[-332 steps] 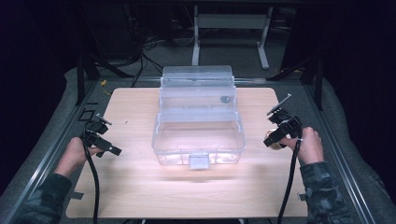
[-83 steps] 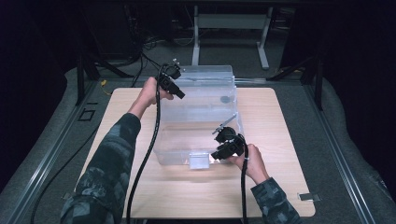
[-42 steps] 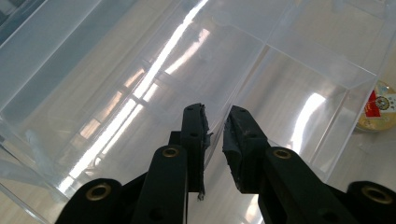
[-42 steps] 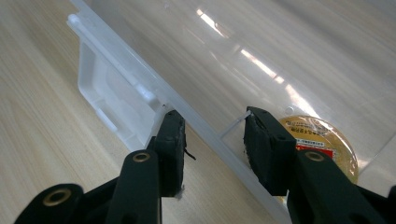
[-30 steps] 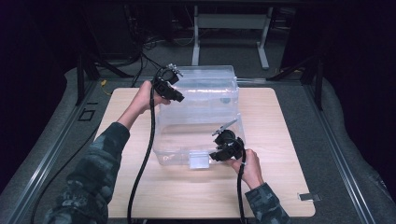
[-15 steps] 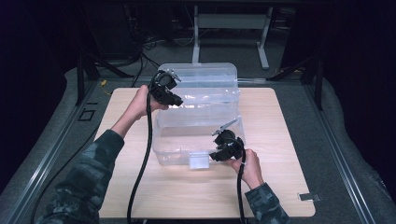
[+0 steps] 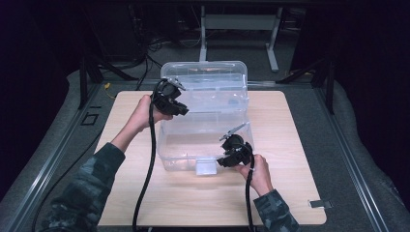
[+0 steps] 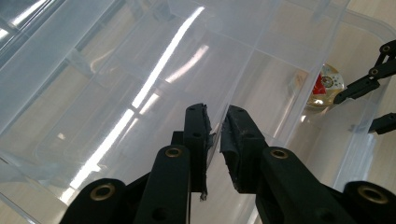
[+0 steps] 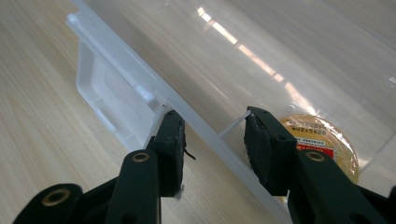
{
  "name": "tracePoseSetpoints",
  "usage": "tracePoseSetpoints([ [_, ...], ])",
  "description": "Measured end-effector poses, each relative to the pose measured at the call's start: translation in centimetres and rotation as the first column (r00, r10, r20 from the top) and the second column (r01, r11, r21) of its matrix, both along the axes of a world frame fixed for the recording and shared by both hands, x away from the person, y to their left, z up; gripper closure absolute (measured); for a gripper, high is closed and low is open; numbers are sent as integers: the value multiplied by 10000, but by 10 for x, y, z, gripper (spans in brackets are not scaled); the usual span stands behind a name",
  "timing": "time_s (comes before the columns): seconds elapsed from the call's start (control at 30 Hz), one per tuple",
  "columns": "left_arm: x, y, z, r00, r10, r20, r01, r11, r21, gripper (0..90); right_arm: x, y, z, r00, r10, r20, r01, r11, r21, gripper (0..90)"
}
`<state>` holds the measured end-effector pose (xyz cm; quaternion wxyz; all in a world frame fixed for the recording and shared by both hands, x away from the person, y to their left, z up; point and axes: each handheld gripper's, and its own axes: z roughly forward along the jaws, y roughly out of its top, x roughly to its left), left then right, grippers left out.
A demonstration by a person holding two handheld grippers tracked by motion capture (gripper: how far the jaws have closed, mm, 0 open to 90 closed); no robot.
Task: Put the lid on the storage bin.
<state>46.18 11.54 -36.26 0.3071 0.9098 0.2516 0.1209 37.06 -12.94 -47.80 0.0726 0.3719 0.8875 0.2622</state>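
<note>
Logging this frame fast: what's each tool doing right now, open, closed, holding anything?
Left tool: closed on the edge of the clear box's lid.
Right tool: open, straddling the clear box's front rim, not clamped.

The clear plastic box (image 7: 205, 137) is taking up the middle of the wooden table (image 7: 300, 159), its raised lid (image 7: 205, 82) walling off the far side. Bare tabletop is lying open to the left, right and near side of it. The left gripper (image 7: 175, 99) is crowding the lid's left edge, and the right gripper (image 7: 226, 153) is straddling the near rim beside the latch (image 7: 205, 167). Inside, a round tin (image 9: 320, 140) is sitting near the right end.
</note>
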Motion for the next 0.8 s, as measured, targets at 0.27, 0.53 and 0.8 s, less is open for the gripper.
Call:
tracePoseSetpoints([
  [0.27,-13,2,-4,9997,-9,248,14,9997,-223,790,0,0,0,10000,29,-3,-29,10000,5,587],
  [0.53,-22,3,-6,9993,-51,382,57,9999,-158,790,0,0,0,10000,41,14,-41,10000,-25,587],
  [0.8,-30,4,-9,9991,-16,425,30,9995,-328,790,0,0,0,10000,85,-12,-85,10000,-9,586],
])
